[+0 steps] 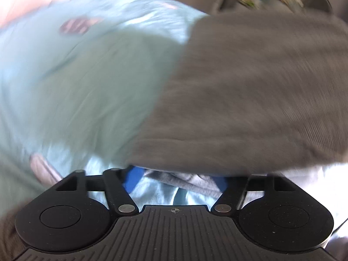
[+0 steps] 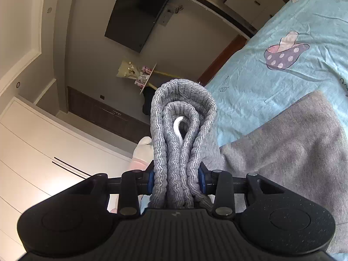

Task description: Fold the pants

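The grey pants [image 2: 293, 143] lie on a light blue bedsheet [image 2: 282, 82]. My right gripper [image 2: 176, 179] is shut on the ribbed grey waistband [image 2: 182, 130], bunched in several layers between its blue pads, with a white drawstring showing inside. In the blurred left wrist view the grey pants [image 1: 250, 91] hang across the right and middle, over the sheet [image 1: 76, 76]. My left gripper [image 1: 174, 181] has blue pads [image 1: 131, 179] set wide apart, with grey cloth lying between and over them; whether it grips the cloth is unclear.
The bedsheet has cartoon prints [image 2: 285, 54]. Beyond the bed are a wall TV [image 2: 137, 13], white wardrobe doors [image 2: 43, 152], a shelf with a bouquet [image 2: 134, 74], and a person's socked foot [image 2: 143, 150].
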`<action>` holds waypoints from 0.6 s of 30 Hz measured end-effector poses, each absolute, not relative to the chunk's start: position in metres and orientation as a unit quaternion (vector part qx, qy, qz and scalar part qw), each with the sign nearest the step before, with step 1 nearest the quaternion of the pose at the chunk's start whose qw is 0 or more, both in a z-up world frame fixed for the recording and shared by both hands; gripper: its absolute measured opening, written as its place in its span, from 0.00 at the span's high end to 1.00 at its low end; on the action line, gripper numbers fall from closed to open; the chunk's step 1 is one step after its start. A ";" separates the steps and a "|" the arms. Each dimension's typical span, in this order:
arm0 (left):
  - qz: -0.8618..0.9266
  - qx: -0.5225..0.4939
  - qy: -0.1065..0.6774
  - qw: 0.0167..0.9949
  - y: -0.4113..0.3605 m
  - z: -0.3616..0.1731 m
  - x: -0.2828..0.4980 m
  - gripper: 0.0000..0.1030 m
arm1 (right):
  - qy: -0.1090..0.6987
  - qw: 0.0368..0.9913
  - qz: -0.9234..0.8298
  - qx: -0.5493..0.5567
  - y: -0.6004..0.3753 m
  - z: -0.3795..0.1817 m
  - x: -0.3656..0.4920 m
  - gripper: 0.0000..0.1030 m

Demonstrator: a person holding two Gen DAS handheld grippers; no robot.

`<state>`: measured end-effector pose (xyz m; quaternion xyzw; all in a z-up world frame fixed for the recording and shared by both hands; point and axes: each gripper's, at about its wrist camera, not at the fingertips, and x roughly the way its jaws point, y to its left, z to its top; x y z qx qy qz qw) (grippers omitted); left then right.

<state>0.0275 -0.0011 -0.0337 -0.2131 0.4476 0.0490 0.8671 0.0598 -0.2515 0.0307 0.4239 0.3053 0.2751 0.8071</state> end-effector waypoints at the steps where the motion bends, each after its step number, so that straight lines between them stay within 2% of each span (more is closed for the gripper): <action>1: 0.053 -0.237 0.445 0.862 0.006 -0.034 0.026 0.34 | 0.304 0.808 0.275 0.424 -0.254 0.030 0.058 0.65; 4: 0.051 -0.277 0.441 0.852 0.020 -0.036 0.021 0.35 | 0.303 0.810 0.268 0.424 -0.263 0.025 0.052 0.65; 13: 0.041 -0.243 0.443 0.862 0.016 -0.027 0.012 0.36 | 0.325 0.829 0.206 0.406 -0.303 -0.021 0.041 0.64; 18: 0.011 -0.246 0.451 0.858 0.017 -0.017 0.007 0.36 | 0.372 0.857 0.115 0.338 -0.314 -0.046 0.044 0.50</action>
